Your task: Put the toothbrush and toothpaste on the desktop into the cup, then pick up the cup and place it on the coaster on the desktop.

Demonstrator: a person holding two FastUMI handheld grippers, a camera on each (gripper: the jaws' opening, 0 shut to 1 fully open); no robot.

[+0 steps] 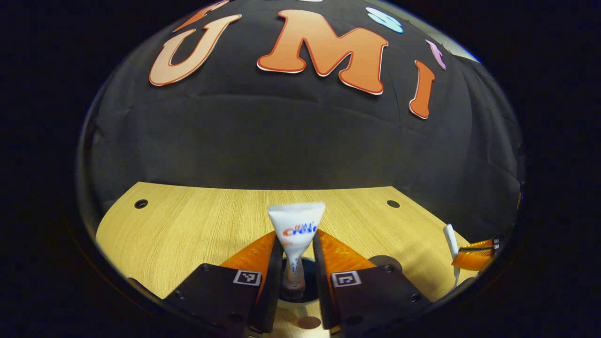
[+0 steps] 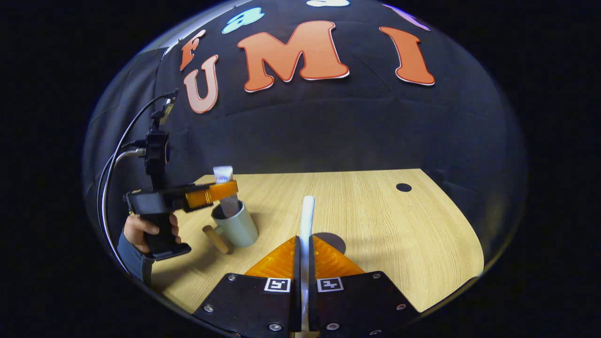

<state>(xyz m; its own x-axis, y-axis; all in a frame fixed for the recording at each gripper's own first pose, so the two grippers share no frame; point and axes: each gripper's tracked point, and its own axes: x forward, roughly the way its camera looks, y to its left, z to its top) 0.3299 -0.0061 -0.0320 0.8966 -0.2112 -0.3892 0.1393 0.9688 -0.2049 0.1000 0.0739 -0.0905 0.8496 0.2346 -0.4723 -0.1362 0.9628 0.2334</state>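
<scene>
Right gripper view showed the booth's black cloth wall curving behind one wooden desk, light-grained, with a round cable hole near its far right corner; in the left gripper view two such holes sat at the desk's far edge, one left and one right. On the desk stood one cup, pale grey-green with a wooden handle pointing toward the camera's left. One dark round coaster lay flat just beyond the right hand-held gripper, partly hidden by its fingers, well apart from the cup. Two hand-held grippers were counted. The left hand-held gripper, held by a hand with a sleeve below it and cables trailing upward, hovered over the cup and was clamped on the one toothpaste tube, whose lower end dipped inside the cup's mouth. In the left gripper view the same tube stood upright, crimped end up, pinched between both fingers with its cap down over the cup's dark opening. The right hand-held gripper was closed tight on the one white toothbrush, which rose upright between its fingers above the desk; the left gripper view caught that toothbrush at the far right edge, gripped by the other tool.
</scene>
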